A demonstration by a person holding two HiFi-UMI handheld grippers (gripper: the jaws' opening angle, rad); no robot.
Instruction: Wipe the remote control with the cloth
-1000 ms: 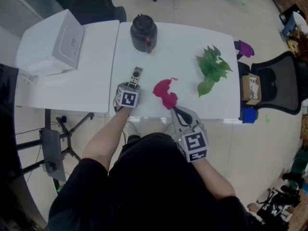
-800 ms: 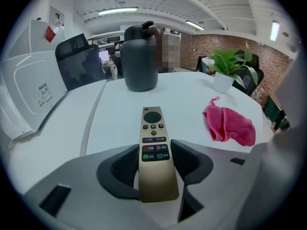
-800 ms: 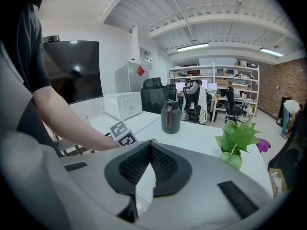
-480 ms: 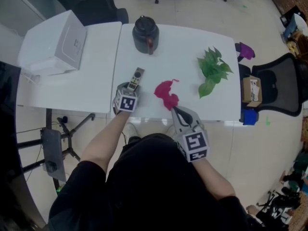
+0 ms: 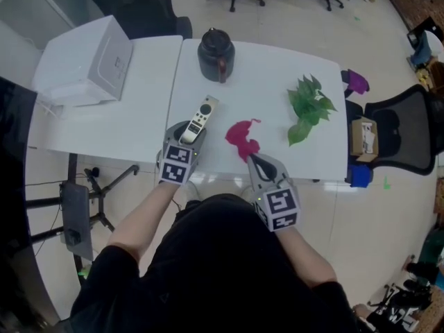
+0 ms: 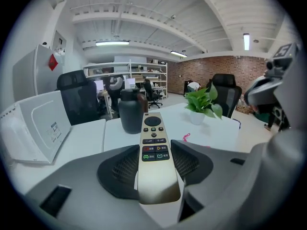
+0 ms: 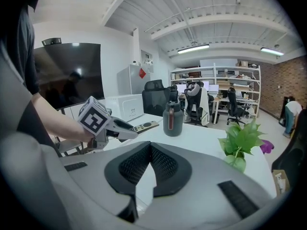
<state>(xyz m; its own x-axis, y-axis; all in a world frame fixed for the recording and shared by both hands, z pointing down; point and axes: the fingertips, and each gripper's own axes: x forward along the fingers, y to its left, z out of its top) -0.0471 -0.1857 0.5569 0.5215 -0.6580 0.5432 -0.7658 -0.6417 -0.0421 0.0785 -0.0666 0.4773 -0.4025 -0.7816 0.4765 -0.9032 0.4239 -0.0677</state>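
Observation:
The pale remote control (image 5: 196, 118) (image 6: 153, 147) is off the white table (image 5: 277, 61), its button end pointing away from me. My left gripper (image 5: 186, 132) (image 6: 153, 166) is shut on the remote's near end, a pad against each long side. The crumpled red cloth (image 5: 241, 136) lies on the table to the right of the remote. My right gripper (image 5: 253, 159) (image 7: 150, 150) hovers at the table's front edge, just short of the cloth, jaws shut with nothing between them. In the right gripper view the left gripper (image 7: 125, 131) with the remote (image 7: 144, 125) shows at left.
A dark jug (image 5: 215, 53) stands at the back of the table and a green plant (image 5: 309, 103) at its right. A white appliance (image 5: 90, 61) sits on the adjoining table to the left. A black chair (image 5: 395, 127) and a purple item (image 5: 356, 82) are beyond the right edge.
My left gripper has risen with the remote, lifting it off the table and bringing it closer to the camera. The right gripper and the cloth have stayed put.

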